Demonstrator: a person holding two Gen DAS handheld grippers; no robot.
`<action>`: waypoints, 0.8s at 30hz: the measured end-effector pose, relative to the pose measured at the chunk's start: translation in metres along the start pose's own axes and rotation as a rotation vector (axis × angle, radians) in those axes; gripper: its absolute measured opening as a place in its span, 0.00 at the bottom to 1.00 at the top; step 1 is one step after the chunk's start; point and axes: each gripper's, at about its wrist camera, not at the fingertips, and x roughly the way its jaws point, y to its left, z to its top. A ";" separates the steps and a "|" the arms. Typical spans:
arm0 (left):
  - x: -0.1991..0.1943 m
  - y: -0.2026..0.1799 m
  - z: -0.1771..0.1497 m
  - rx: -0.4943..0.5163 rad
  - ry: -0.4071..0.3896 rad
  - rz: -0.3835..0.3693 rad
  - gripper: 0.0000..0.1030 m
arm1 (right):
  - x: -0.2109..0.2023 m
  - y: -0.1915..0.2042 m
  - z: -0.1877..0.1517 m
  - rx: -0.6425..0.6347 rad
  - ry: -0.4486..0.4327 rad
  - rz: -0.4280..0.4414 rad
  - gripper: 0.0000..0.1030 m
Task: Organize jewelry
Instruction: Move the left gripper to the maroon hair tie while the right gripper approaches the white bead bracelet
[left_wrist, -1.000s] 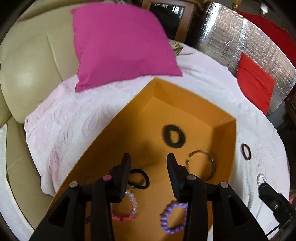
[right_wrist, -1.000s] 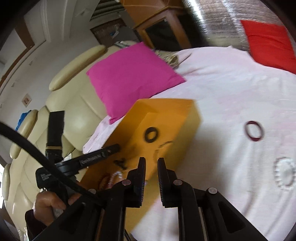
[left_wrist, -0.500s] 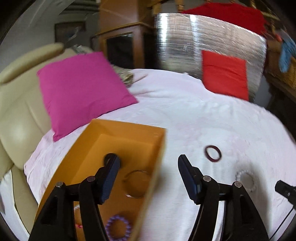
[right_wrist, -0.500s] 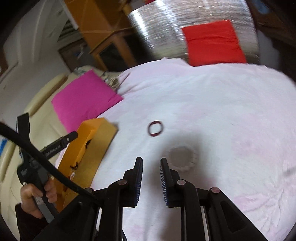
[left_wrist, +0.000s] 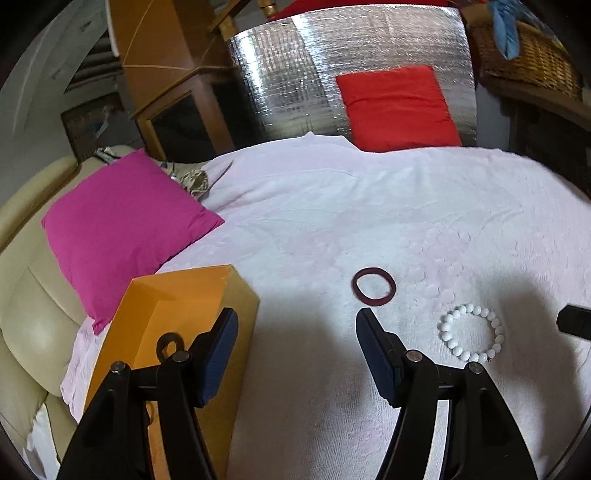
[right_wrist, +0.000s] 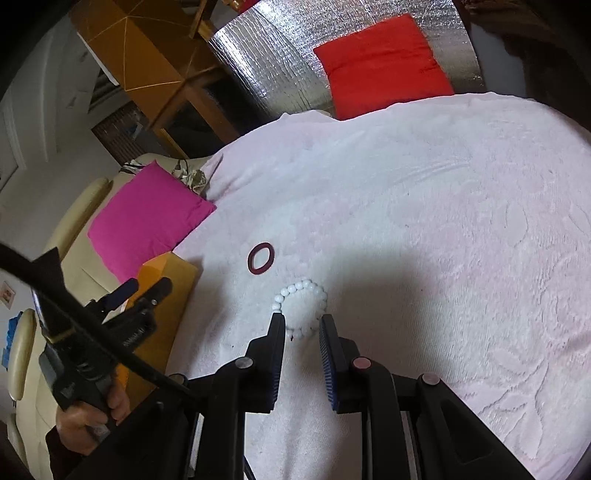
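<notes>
At nine o'clock an orange box (left_wrist: 184, 295) is sitting on the pale pink bedspread (left_wrist: 332, 206), already holding a dark ring (left_wrist: 170, 345), with the left gripper (left_wrist: 295, 350) hovering beside it, jaws wide apart and empty. Just ahead at twelve o'clock a maroon ring (left_wrist: 373, 291) is lying flat. At three o'clock a white bead bracelet (right_wrist: 301, 310) is lying between the right gripper (right_wrist: 303, 328)'s narrowly parted, unclamped jaws, so the right hand is nearer, nothing blocking.

Open blanket (left_wrist: 369, 229) — box (left_wrist: 236, 295) leftward
</notes>
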 end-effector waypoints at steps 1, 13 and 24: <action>0.001 -0.002 0.000 0.011 0.000 0.001 0.65 | 0.001 0.000 -0.001 -0.001 0.002 0.000 0.20; 0.007 -0.005 -0.002 0.035 0.002 -0.007 0.65 | 0.019 0.004 0.007 0.002 0.049 0.014 0.20; 0.014 -0.002 -0.005 0.027 0.029 -0.007 0.65 | 0.033 0.001 0.008 0.017 0.078 -0.017 0.20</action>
